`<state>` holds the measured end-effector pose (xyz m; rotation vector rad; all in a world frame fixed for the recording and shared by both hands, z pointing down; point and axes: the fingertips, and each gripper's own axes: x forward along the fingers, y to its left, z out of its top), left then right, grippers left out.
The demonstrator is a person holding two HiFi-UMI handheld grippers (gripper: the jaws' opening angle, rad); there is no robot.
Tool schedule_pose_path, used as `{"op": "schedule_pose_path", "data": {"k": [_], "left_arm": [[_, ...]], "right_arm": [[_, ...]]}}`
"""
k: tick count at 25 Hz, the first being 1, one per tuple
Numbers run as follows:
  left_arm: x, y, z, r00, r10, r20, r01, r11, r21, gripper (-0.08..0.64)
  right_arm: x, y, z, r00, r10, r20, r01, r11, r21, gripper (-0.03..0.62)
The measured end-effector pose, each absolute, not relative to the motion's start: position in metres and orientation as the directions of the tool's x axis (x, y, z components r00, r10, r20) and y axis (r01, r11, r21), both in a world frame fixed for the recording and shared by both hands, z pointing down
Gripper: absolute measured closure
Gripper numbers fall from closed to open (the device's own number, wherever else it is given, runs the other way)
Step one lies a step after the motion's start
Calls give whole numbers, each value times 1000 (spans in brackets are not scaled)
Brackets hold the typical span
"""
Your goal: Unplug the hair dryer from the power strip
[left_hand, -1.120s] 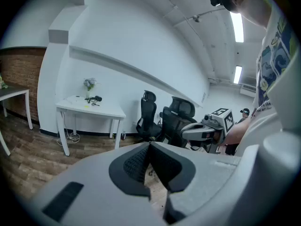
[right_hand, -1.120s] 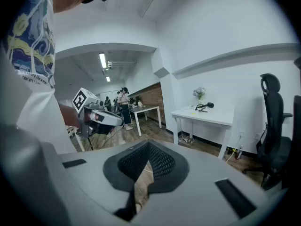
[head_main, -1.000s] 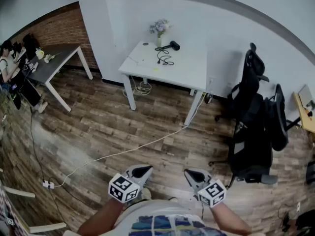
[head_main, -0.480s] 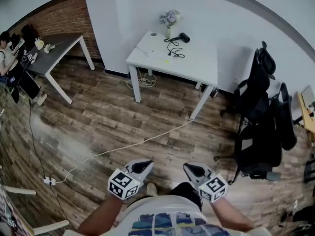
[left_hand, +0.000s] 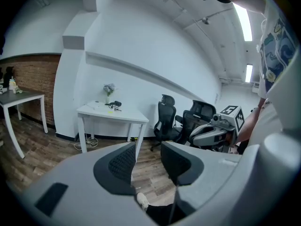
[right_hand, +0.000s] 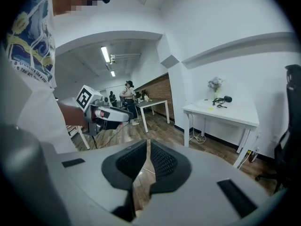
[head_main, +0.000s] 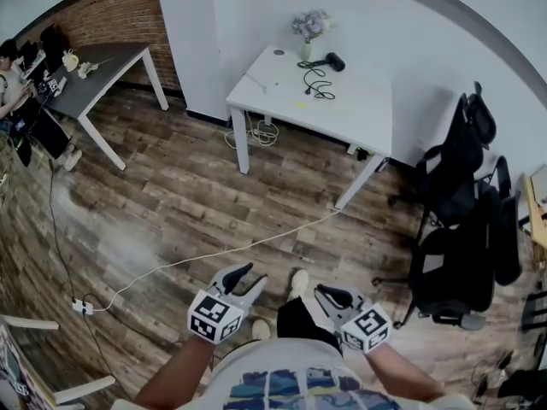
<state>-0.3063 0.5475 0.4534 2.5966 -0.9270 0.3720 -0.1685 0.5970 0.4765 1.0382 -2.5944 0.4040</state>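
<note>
The black hair dryer [head_main: 335, 60] lies at the far end of the white table [head_main: 342, 122], its black cord [head_main: 316, 80] coiled beside it; it also shows in the left gripper view as a small dark hair dryer [left_hand: 115, 103] and in the right gripper view as the hair dryer [right_hand: 227, 98]. A pale strip [head_main: 259, 81] lies near the table's left edge; I cannot tell whether it is the power strip. Both grippers hang far from the table, over the wood floor. My left gripper [head_main: 242, 278] [left_hand: 148, 159] is opening its jaws, nothing between them. My right gripper [head_main: 329, 297] [right_hand: 147, 157] is shut and empty.
Black office chairs [head_main: 461, 212] stand right of the table. A white cable [head_main: 214, 254] runs across the floor to a small socket block [head_main: 81, 306]. A grey table [head_main: 94, 71] and a seated person [head_main: 10, 84] are at the far left. A flower vase [head_main: 308, 26] stands beside the dryer.
The left gripper's jaws have spread apart from shut. Both grippers have moved forward over the floor, and the white table has come closer in the head view.
</note>
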Motion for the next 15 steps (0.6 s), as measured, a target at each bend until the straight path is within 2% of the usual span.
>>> {"op": "schedule_pose_path", "data": {"k": [7,15], "left_arm": [[-298,455,443,680,-617,396,-721,-661,207,373],[-241,340,431,640,-645,417,-755,-628,188,356]], "right_arm": [[-145,501,474,-701,-563,438,-681,711,-176,580],[-88,394,477,-737,-518,433,-636,749,-187,591]]}}
